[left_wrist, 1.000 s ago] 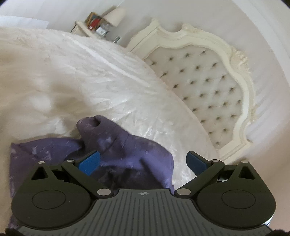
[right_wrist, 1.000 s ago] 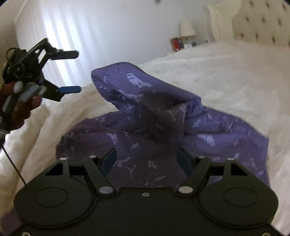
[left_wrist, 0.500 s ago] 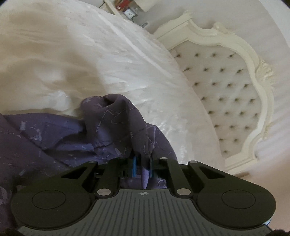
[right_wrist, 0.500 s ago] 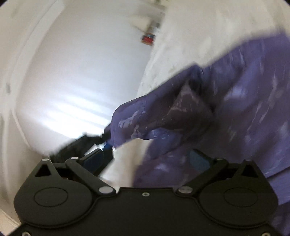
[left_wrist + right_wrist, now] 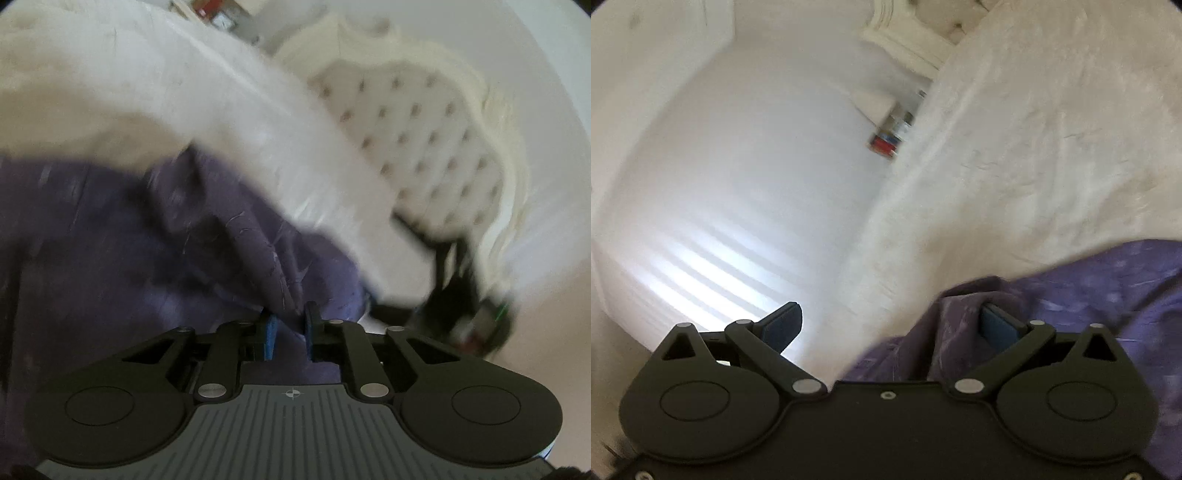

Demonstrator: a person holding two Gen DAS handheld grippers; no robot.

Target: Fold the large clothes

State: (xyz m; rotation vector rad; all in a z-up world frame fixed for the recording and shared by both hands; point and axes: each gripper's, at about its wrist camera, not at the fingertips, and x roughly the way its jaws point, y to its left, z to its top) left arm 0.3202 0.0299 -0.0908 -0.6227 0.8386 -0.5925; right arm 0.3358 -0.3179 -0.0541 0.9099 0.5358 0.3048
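Note:
A purple patterned garment (image 5: 155, 236) lies crumpled on the white bed (image 5: 147, 92). My left gripper (image 5: 290, 325) is shut on a fold of the garment, which bunches up between its blue pads. In the right wrist view the garment (image 5: 1089, 295) fills the lower right. My right gripper (image 5: 890, 325) is open, with its right finger (image 5: 997, 326) against the garment's edge and its left finger (image 5: 783, 325) over the bed's side. The right gripper also shows blurred at the right of the left wrist view (image 5: 454, 295).
A tufted cream headboard (image 5: 424, 122) stands at the head of the bed. A bedside table with a lamp and small items (image 5: 890, 129) sits by the white wall (image 5: 738, 184). The bedspread (image 5: 1052, 147) stretches wide beyond the garment.
My left gripper closed on a fold of the garment and has kept hold. My right gripper swung to the garment's edge by the bed's side and stays open. Both views are motion-blurred.

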